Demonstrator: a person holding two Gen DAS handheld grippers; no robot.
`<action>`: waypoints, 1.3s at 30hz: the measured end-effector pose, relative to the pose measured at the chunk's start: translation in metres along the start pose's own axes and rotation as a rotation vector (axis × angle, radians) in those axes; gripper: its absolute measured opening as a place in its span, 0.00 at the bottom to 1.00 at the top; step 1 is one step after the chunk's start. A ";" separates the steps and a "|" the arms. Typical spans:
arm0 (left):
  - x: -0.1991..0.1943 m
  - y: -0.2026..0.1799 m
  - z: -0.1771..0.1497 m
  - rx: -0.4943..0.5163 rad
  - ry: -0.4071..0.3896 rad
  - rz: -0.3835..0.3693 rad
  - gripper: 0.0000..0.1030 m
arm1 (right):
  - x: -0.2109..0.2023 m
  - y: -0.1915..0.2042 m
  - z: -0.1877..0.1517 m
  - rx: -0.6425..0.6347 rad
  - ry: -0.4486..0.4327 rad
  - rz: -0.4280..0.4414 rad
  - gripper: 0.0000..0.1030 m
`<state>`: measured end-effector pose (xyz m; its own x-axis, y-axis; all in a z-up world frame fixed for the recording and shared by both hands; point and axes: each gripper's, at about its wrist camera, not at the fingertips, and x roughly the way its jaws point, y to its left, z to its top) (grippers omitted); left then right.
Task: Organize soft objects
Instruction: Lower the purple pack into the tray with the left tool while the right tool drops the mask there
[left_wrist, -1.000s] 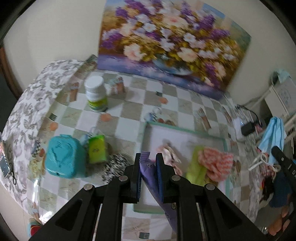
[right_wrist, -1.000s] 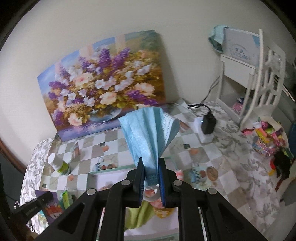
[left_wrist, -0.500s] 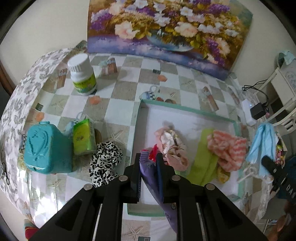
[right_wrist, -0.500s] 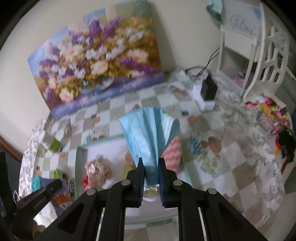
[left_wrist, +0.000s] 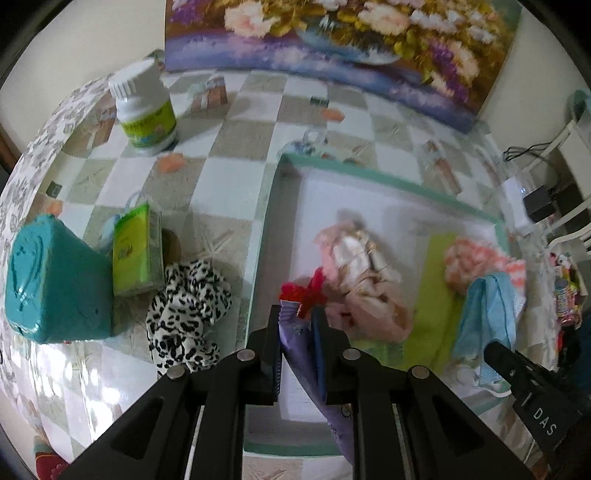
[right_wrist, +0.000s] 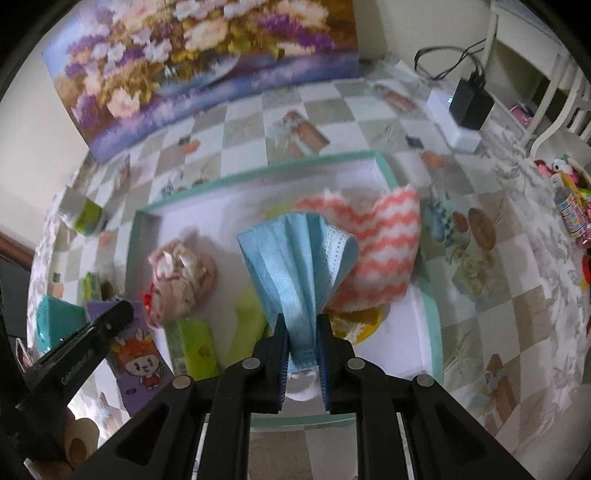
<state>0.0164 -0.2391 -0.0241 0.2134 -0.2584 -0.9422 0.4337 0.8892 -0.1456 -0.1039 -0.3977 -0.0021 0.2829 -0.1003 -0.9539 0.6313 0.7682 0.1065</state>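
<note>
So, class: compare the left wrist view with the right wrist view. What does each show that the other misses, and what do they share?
Only the left wrist view: the black-and-white spotted scrunchie and the white bottle's cap. Only the right wrist view: the cartoon print on the purple pouch and a yellow item under the striped cloth. Both: the green-rimmed tray, blue face mask and pink scrunchie.

The tray (left_wrist: 388, 177) lies on the table (left_wrist: 236, 122), in front of the painting (left_wrist: 332, 40). Inside it, the scrunchie (left_wrist: 362, 273) lies left of the zigzag cloth (left_wrist: 476, 258). Left of the tray lie the spotted cloth (left_wrist: 188, 310), the tissue pack (left_wrist: 136, 251) and the box (left_wrist: 55, 280); the bottle (left_wrist: 146, 110) stands behind them.
</note>
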 end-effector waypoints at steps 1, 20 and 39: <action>0.003 0.000 -0.001 0.000 0.010 0.006 0.15 | 0.005 0.000 -0.001 -0.004 0.015 -0.001 0.15; 0.009 0.000 -0.005 0.008 0.107 0.020 0.40 | 0.026 0.003 -0.007 -0.036 0.098 -0.062 0.41; -0.041 0.010 0.007 -0.039 -0.009 0.059 0.85 | -0.022 0.013 0.004 -0.054 -0.070 -0.085 0.69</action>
<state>0.0181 -0.2223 0.0151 0.2452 -0.2082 -0.9469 0.3855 0.9171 -0.1018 -0.0989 -0.3883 0.0220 0.2809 -0.2088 -0.9368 0.6160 0.7877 0.0092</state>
